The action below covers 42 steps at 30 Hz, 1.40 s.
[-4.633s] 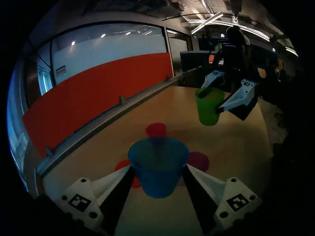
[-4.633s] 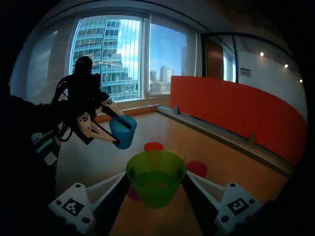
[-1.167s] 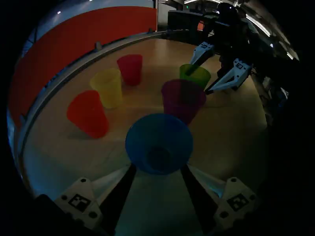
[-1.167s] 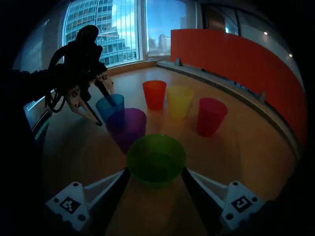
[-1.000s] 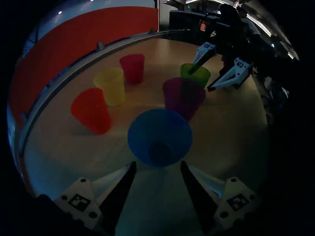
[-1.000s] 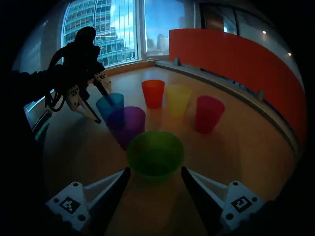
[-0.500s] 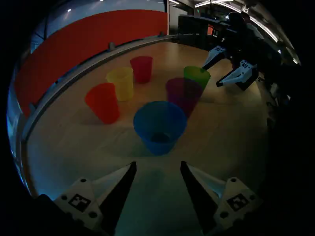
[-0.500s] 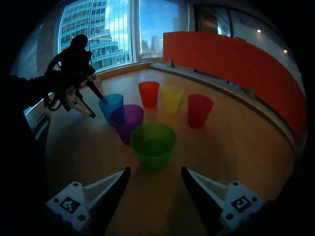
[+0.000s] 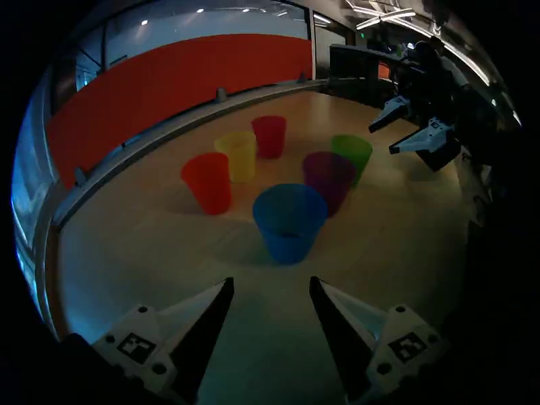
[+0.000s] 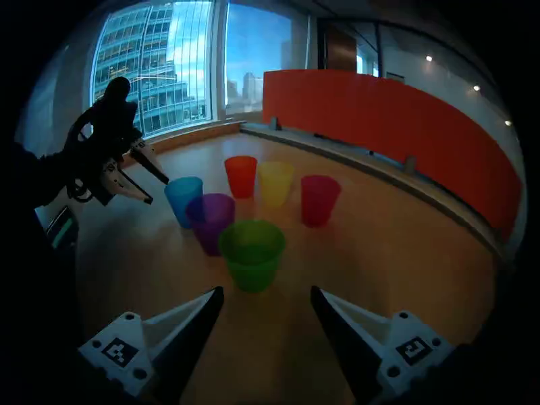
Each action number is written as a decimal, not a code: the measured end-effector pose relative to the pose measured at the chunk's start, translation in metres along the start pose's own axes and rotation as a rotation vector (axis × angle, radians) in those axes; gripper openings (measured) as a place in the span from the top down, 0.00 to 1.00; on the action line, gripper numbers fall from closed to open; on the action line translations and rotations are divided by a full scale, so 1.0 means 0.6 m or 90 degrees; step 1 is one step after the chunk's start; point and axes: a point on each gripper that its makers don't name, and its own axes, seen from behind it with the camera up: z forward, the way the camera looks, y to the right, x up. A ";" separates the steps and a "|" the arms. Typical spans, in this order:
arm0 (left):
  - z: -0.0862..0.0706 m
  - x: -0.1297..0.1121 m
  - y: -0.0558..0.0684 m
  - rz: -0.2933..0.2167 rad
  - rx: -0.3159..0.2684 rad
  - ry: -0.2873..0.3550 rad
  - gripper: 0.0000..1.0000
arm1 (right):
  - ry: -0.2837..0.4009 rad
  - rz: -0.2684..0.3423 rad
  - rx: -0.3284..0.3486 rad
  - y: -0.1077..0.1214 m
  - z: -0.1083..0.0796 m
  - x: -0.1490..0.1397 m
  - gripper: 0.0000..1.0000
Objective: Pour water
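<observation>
The blue cup [image 9: 290, 226] stands upright on the wooden table [image 9: 378, 229], just ahead of my left gripper [image 9: 270, 281]. That gripper is open, with nothing between its fingers. Standing upright in front of my right gripper [image 10: 266, 291] is the green cup [image 10: 252, 255]; this gripper is open and empty too. A purple cup [image 10: 212, 220] sits between the green cup and the blue cup [image 10: 184, 200]. In the right gripper view the left gripper [image 10: 160, 191] hangs beside the blue cup. The right gripper [image 9: 381, 140] is a little behind the green cup [image 9: 352, 152] in the left gripper view.
An orange cup [image 9: 208, 182], a yellow cup [image 9: 236, 155] and a dark red cup [image 9: 269, 136] stand in a row beyond. A rail and an orange-red partition [image 9: 169, 88] run along the table's far edge. Windows [image 10: 175, 67] lie behind the hand holding the left gripper.
Both grippers have let go of their cups and drawn back from them. The blue and green cups now stand on the table, farther from the fingers than half a second ago.
</observation>
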 end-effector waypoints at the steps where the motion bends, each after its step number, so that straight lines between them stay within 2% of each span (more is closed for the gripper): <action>1: -0.001 0.000 -0.002 -0.005 0.004 0.005 0.17 | 0.004 0.001 -0.005 0.002 -0.003 0.001 0.00; 8: -0.012 0.008 -0.027 -0.028 0.059 0.046 0.18 | 0.037 0.015 -0.047 0.020 -0.026 0.019 0.00; 14: -0.032 0.037 -0.055 -0.033 0.121 0.102 0.18 | 0.088 0.040 -0.096 0.045 -0.046 0.051 0.00; 23: -0.061 0.074 -0.089 -0.072 0.195 0.182 0.18 | 0.167 0.079 -0.183 0.094 -0.076 0.088 0.00; 33: -0.119 0.106 -0.135 -0.117 0.294 0.279 0.18 | 0.244 0.111 -0.279 0.146 -0.119 0.118 0.01; 42: -0.167 0.126 -0.156 -0.144 0.370 0.350 0.18 | 0.310 0.119 -0.370 0.182 -0.160 0.140 0.01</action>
